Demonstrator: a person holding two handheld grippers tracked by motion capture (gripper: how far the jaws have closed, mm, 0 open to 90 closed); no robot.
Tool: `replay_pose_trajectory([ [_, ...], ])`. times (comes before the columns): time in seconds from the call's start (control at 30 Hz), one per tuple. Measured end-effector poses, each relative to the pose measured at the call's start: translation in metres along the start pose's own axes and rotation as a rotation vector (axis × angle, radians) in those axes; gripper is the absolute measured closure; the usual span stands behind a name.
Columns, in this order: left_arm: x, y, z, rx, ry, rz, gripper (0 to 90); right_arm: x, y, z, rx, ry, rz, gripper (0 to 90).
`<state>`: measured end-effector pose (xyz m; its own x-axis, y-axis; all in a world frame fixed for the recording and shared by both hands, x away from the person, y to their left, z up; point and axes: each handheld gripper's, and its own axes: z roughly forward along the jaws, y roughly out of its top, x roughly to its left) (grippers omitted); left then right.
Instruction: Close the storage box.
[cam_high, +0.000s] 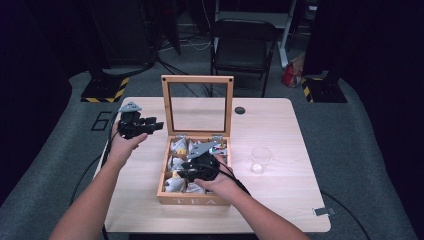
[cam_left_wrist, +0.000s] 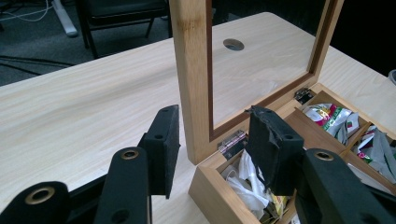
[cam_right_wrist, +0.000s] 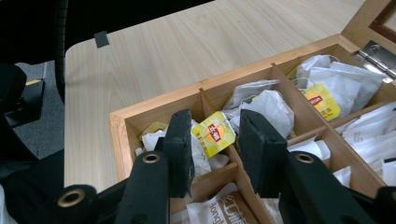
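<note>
A wooden tea box (cam_high: 192, 201) sits mid-table, its glass-windowed lid (cam_high: 197, 79) standing upright. Inside, dividers split it into compartments with several white tea bags. My right gripper (cam_high: 196, 169) hovers open over the box's front left part. In the right gripper view, a yellow-tagged tea bag (cam_right_wrist: 212, 132) lies on the divider, in the gap of that gripper (cam_right_wrist: 215, 151), untouched. My left gripper (cam_high: 146, 126) is held open just left of the lid. In the left gripper view, this gripper (cam_left_wrist: 215, 142) frames the lid's wooden post (cam_left_wrist: 194, 70), a short way off.
A clear glass cup (cam_high: 261, 159) stands right of the box. A round black cable hole (cam_high: 240, 110) lies behind it, and a small grey clip (cam_high: 322, 211) sits near the front right corner. A black chair (cam_high: 243, 45) stands beyond the table.
</note>
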<state>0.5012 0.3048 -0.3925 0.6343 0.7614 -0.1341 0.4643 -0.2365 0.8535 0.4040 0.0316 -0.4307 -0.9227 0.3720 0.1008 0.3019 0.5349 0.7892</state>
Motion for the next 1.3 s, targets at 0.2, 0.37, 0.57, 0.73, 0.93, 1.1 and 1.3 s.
replay_pose_trajectory([
  [0.2, 0.0, 0.0, -0.002, 0.001, 0.001, 0.001, 53.6, 0.002, 0.001, 0.007, 0.014, 0.015, -0.003, 66.1],
  [0.37, 0.001, 0.0, -0.003, 0.001, 0.0, 0.002, 53.6, 0.004, 0.001, 0.014, 0.03, 0.024, -0.016, 67.6],
  [0.57, 0.001, 0.0, -0.003, 0.004, 0.001, 0.002, 53.6, 0.004, 0.0, 0.019, 0.043, 0.029, -0.018, 70.4],
  [0.73, 0.001, -0.001, -0.003, 0.002, 0.003, 0.003, 53.6, 0.004, -0.001, 0.022, 0.06, 0.041, -0.014, 73.0],
  [0.93, 0.002, -0.001, -0.003, -0.004, 0.004, 0.0, 53.6, 0.002, -0.001, 0.026, 0.082, 0.05, -0.033, 76.5],
  [1.1, 0.002, 0.0, -0.004, -0.005, 0.005, -0.006, 53.7, 0.002, -0.002, 0.028, 0.105, 0.064, -0.04, 84.0],
  [1.3, 0.002, 0.0, -0.005, -0.004, 0.005, -0.007, 53.6, 0.005, -0.001, 0.027, 0.112, 0.087, -0.045, 89.6],
])
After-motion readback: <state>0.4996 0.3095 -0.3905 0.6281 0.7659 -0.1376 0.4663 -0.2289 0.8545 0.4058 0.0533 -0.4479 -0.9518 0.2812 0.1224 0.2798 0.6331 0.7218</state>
